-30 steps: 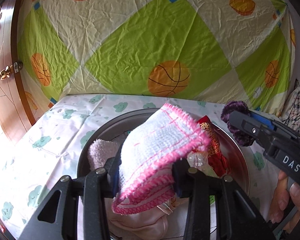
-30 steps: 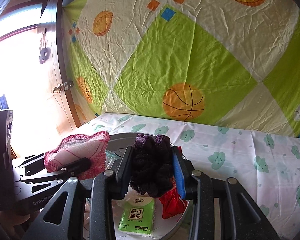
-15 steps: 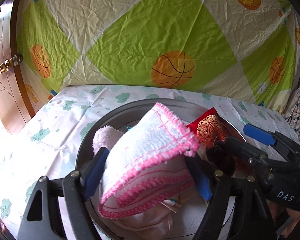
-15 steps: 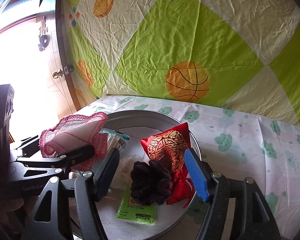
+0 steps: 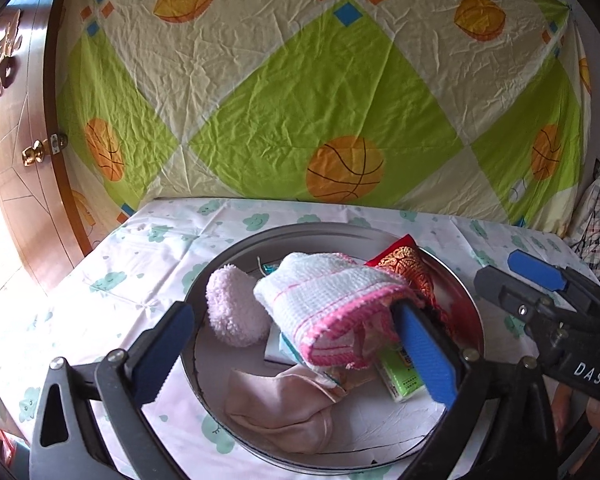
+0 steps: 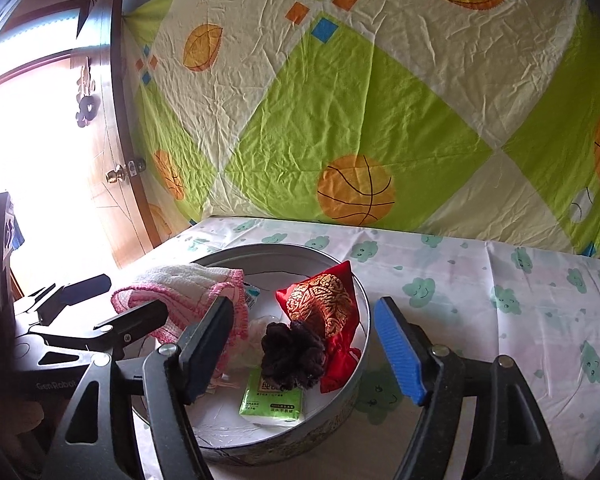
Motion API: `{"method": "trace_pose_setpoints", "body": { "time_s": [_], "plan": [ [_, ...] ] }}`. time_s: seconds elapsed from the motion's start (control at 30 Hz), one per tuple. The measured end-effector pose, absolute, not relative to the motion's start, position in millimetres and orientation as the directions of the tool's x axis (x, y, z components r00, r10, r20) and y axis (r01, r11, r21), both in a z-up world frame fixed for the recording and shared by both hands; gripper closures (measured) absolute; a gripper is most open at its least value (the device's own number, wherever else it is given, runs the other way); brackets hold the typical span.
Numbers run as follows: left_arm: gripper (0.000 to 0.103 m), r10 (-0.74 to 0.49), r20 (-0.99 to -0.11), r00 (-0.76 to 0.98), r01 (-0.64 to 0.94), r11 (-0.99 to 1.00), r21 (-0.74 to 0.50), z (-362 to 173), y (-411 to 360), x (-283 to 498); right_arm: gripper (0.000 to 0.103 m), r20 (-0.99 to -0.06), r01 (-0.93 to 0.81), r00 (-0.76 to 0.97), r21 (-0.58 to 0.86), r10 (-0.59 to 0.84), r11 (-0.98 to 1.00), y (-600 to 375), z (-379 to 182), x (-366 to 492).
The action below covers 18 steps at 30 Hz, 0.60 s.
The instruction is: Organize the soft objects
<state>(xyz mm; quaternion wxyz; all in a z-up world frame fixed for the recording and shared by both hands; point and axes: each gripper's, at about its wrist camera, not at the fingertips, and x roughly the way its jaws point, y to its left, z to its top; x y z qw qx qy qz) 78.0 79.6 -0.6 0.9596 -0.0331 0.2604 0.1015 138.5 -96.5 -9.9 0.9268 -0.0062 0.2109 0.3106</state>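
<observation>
Round tin (image 5: 466, 292) on bench: pink-edged cloth (image 5: 332, 304), dark scrunchie (image 6: 294, 354) now inside. My left claw (image 5: 296, 352) and right claw (image 6: 306, 350) – jaws just opened, nothing pinched. Risk – cloth edge drapes my left pad, may snag on withdrawal

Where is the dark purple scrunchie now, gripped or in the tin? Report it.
In the tin. The dark purple scrunchie lies against the red pouch, inside the round tin; the right gripper, just opened, doesn't touch it.
</observation>
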Motion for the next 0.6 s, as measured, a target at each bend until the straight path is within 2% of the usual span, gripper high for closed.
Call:
{"method": "trace_pose_setpoints", "body": {
  "time_s": [0.6],
  "plan": [
    [0.001, 0.189, -0.478, 0.858, -0.225, 0.974, -0.018, 7.4, 74.3, 51.9, 0.026, -0.349, -0.576, 0.733, 0.138, 0.584, 0.806, -111.4, 1.9, 110.4]
  ]
}}
